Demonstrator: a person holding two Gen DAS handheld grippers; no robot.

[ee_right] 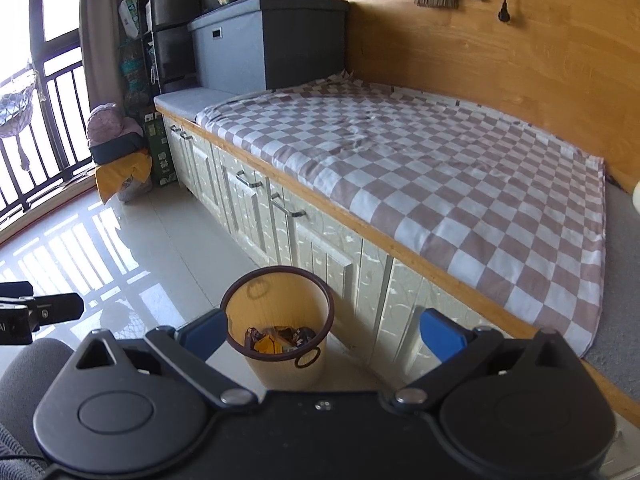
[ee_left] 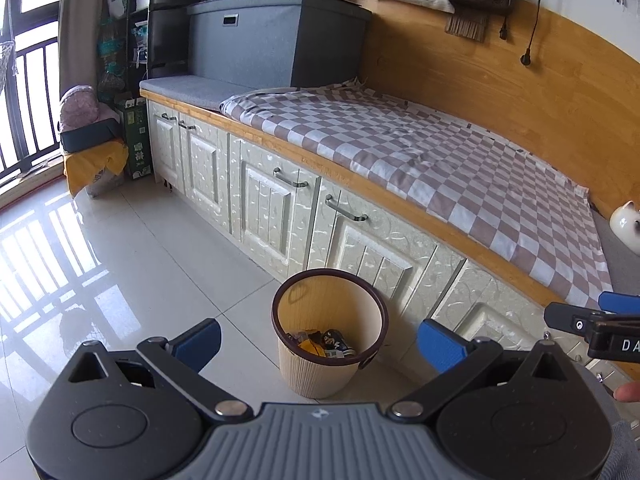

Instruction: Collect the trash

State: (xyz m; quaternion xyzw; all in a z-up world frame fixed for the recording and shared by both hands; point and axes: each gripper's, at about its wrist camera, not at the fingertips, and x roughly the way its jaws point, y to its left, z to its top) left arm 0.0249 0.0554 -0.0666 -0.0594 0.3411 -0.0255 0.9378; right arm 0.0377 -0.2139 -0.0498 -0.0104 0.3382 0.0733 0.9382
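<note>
Trash (ee_left: 322,345) lies at the bottom of the wastebasket (ee_left: 320,372), which stands on the tiled floor (ee_left: 120,264) just beside the pale cabinet doors (ee_left: 276,208) under the bench bed. From my left wrist camera I make out a yellow wrapper and what looks like a dark can among the pieces, though they are too small for me to be sure. My left gripper (ee_left: 319,345) hangs over the near side of the basket with its jaws spread wide and nothing between the blue pads. My right gripper (ee_right: 323,334) sits the same way in its own view: jaws wide apart, holding nothing, the basket framed between them. Each tool shows at the edge of the other's camera, so they are side by side. Above the cabinets, a brown-and-white checked cloth (ee_right: 420,168) covers the bed, and I see it bare. A grey storage box (ee_left: 276,40) stands at its far end, against the wooden wall panel (ee_left: 500,92).
</note>
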